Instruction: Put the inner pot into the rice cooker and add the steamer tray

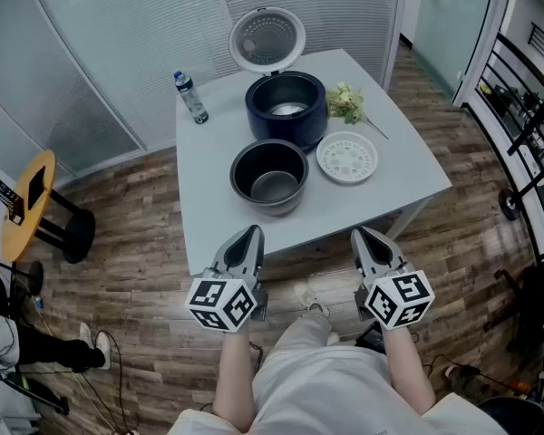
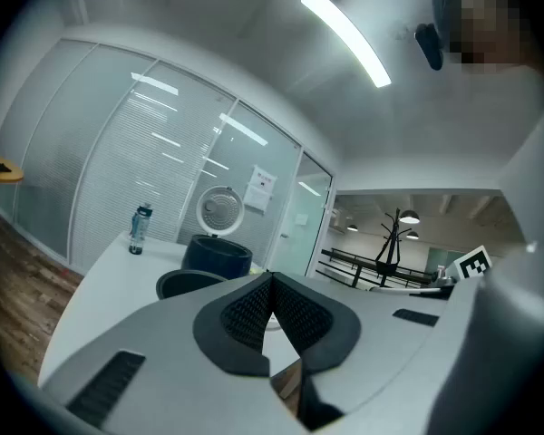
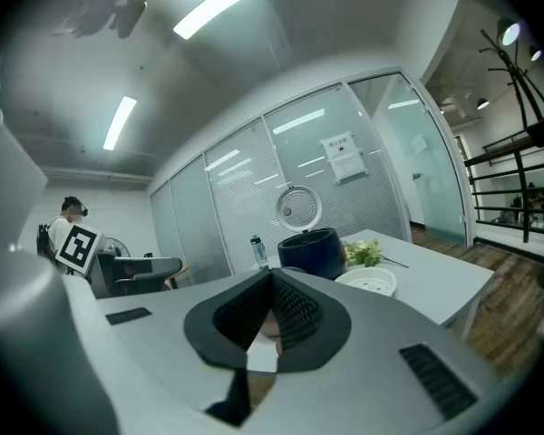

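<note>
1. Head view: the bench carries everything.
   - The cooker stands near its far side with its lid swung up.
   - The pot sits just in front of the cooker, outside it. The tray lies flat to the cooker's front right, beside the pot.
   - A bottle stands left of the cooker and greens lie at its right.
   - The left gripper and right gripper are held off the bench's near edge, well short of the cooker. Only this view shows both at once.
2. Left gripper view: the left gripper has its jaws pressed together with nothing between them.
   - Over them show the pot, the cooker behind it, the lid and the bottle.
   - Only here a coat rack shows, far right of the cooker.
3. Right gripper view: the right gripper also has its jaws together, holding nothing.
   - The tray and greens show plainly right of the cooker, and the bottle left of it.
   - Only here a person stands far left of the cooker.
</note>
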### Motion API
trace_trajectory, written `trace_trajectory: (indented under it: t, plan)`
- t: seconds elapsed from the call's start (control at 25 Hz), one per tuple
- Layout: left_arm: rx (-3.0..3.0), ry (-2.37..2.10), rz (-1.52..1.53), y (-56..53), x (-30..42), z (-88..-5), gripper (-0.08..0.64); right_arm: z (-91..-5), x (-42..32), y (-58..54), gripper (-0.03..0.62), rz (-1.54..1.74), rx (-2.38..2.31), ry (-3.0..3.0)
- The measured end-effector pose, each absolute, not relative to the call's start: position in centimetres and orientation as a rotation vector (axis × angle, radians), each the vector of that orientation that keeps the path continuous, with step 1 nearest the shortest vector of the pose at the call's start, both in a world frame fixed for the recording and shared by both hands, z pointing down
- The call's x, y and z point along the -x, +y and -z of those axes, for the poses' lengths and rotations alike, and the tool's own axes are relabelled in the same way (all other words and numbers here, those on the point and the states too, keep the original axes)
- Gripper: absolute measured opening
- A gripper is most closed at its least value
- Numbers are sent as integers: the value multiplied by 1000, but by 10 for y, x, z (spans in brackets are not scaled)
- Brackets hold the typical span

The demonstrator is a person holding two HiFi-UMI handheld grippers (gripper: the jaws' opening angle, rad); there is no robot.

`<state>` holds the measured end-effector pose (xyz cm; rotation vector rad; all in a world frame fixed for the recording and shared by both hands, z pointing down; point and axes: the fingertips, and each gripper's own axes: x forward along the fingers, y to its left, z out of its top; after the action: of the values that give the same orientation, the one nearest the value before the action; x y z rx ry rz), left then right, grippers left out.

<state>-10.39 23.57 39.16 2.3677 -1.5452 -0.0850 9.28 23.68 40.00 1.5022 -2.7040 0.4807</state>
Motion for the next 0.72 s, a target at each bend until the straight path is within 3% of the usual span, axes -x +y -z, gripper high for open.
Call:
trace_trajectory:
  t: [0.56,0.6,0.64,0.72]
  plan:
    - [-2356,-1509,73,262,108,-396,14,-406,-86,269,18,-570,-1445,-2713]
    - [-2353,-1463,89,263,104,-398,156,-408,-83,271,48,-616,-1400,-2733]
    - [-2348,-1431,104,263,101,-399,247,-409,-81,274,168,-650,-1357,-2749]
    - [-2350,-1423,95,265,98,-401,247,-410,-79,277,206,-665,-1326,-2753]
